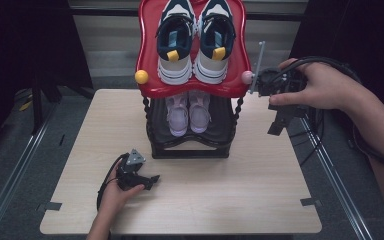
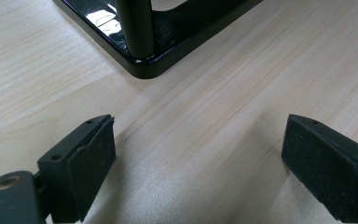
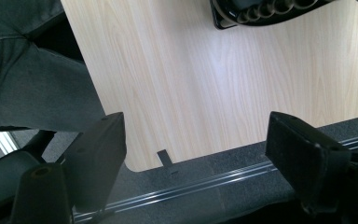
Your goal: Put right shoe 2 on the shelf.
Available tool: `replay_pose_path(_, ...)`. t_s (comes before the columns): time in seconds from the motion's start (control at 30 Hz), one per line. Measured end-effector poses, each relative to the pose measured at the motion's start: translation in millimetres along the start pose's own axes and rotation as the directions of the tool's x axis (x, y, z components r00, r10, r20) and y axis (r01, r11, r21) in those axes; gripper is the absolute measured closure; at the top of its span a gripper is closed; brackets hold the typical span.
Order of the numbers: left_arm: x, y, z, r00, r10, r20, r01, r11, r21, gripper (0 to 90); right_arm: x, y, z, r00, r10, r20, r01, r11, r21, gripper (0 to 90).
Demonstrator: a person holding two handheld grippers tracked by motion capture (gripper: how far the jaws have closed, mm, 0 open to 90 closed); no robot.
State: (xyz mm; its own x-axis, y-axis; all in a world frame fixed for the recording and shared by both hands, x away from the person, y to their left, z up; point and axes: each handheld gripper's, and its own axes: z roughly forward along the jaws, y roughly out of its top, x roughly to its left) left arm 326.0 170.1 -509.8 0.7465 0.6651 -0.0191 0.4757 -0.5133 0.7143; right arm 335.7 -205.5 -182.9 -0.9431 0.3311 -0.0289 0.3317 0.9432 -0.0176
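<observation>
High view: the navy sneakers (image 1: 195,37) sit on the red top shelf (image 1: 147,55), pink pair (image 1: 188,114) below. Right gripper (image 1: 279,120) hovers beside the rack, nothing grabbed yet. Left gripper view: left gripper (image 2: 198,158) released above the counter (image 2: 214,107). Right gripper view: jaws spread, empty.

Pink shoes (image 1: 188,114) on lower shelf; grey floor (image 1: 20,150) around.

Shoe rack (image 1: 190,145) at the table's (image 1: 260,200) far middle.
Sneakers (image 1: 195,40) on its top shelf, smaller shoes (image 1: 187,115) below; left gripper (image 1: 152,179) front-left, right gripper (image 1: 276,127) right.
</observation>
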Motion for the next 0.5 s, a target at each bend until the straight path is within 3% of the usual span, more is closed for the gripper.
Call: replay_pose_path(0.5,0.1,0.1,-0.2,1.0,0.001,0.001,-0.001,1.0,0.003,9.3,2.9,-14.7,29.7,0.9999,0.008,-0.011,-0.008,1.0,0.016,20.1)
